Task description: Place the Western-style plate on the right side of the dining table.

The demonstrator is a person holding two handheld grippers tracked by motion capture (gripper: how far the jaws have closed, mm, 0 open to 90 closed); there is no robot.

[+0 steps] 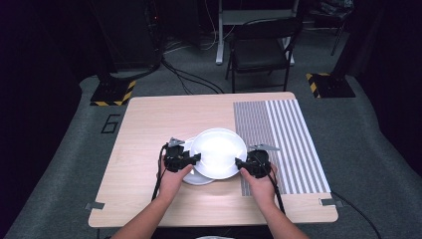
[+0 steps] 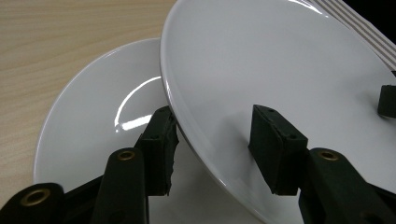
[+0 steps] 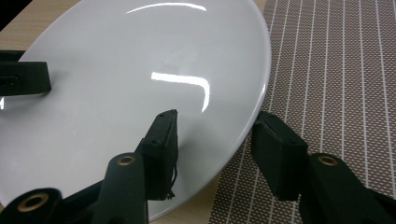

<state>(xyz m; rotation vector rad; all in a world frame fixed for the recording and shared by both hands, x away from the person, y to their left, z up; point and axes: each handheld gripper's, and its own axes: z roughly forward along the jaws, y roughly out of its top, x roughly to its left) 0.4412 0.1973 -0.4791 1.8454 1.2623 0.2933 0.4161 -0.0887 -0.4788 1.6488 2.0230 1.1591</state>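
A large white plate [image 1: 219, 152] hangs slightly tilted over the middle of the wooden table [image 1: 149, 124], held at opposite rims by both grippers. My left gripper [image 1: 198, 158] is shut on its left rim, one pad under the edge and one on top, as the left gripper view shows [image 2: 212, 116]. My right gripper [image 1: 238, 163] is shut on the right rim [image 3: 217, 116] in the same way. A second white plate [image 1: 199, 178] lies flat on the table below the left rim, partly covered by the held plate [image 2: 280, 60]. The lower plate [image 2: 93, 112] is glossy and bare.
A brown-and-white striped placemat [image 1: 278, 144] covers the table's right part, just beside the right gripper [image 3: 336, 70]. Bare wood lies to the left and front. A dark chair [image 1: 261, 50] stands on the floor behind the table.
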